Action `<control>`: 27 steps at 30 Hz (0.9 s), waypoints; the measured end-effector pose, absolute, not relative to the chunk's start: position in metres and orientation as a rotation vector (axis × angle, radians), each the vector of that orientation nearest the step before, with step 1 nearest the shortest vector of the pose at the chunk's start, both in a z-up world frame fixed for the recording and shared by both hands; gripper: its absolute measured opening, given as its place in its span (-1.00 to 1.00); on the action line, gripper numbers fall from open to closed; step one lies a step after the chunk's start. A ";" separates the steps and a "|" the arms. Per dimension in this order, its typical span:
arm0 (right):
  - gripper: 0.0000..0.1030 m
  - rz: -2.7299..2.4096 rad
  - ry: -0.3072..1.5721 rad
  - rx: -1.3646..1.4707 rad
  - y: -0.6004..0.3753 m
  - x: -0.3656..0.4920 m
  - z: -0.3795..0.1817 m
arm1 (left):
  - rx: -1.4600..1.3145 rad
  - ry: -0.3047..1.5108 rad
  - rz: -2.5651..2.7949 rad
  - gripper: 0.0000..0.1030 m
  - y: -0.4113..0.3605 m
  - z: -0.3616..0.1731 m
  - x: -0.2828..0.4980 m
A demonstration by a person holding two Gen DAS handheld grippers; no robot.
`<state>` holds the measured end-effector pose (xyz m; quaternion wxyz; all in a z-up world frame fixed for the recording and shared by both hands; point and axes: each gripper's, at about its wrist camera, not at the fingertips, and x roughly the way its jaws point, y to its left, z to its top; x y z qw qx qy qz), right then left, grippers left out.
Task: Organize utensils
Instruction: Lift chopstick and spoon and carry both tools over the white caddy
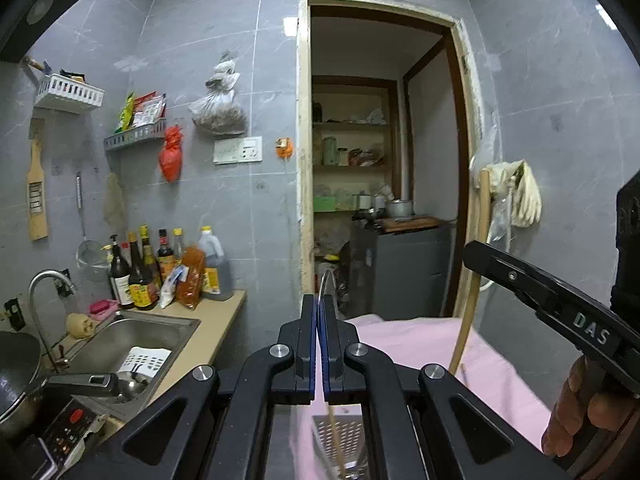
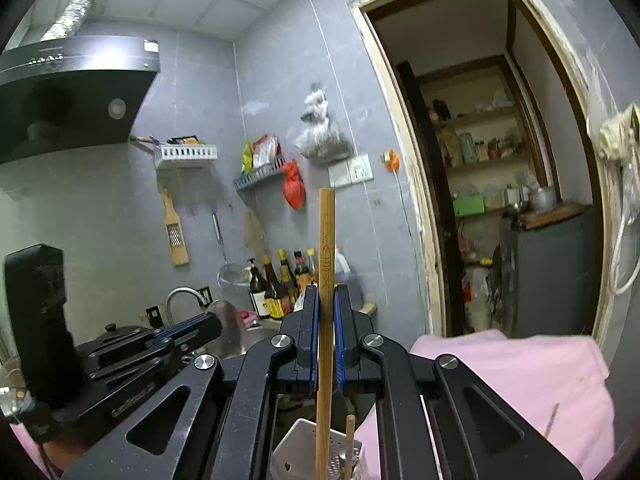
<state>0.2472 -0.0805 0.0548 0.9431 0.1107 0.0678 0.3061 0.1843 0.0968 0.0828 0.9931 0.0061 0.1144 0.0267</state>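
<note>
My left gripper (image 1: 319, 300) is shut on a thin metal utensil (image 1: 326, 280), which I see edge-on as it rises above the jaws. The right wrist view shows that gripper (image 2: 216, 322) at the left, with the utensil's shiny blade (image 2: 228, 318) past its tips. My right gripper (image 2: 326, 290) is shut on a long flat bamboo utensil (image 2: 326, 240) that stands upright. It appears at the right of the left wrist view (image 1: 470, 250), holding the bamboo utensil (image 1: 476, 280). Below both stands a white utensil holder (image 2: 294, 446) with a metal grater (image 2: 340, 454) and a chopstick (image 2: 350, 436) in it.
A pink cloth (image 2: 520, 372) covers the surface under the grippers. To the left lie a steel sink (image 1: 132, 340), sauce bottles (image 1: 140, 276), a wok (image 1: 16, 372) and a cooker panel (image 1: 68, 428). A doorway (image 1: 380, 160) opens ahead. A hand (image 1: 580, 400) grips the right tool.
</note>
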 end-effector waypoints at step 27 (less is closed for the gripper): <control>-0.87 0.653 0.346 0.157 -0.064 0.266 -0.024 | 0.030 0.358 0.052 -0.94 0.094 0.009 0.201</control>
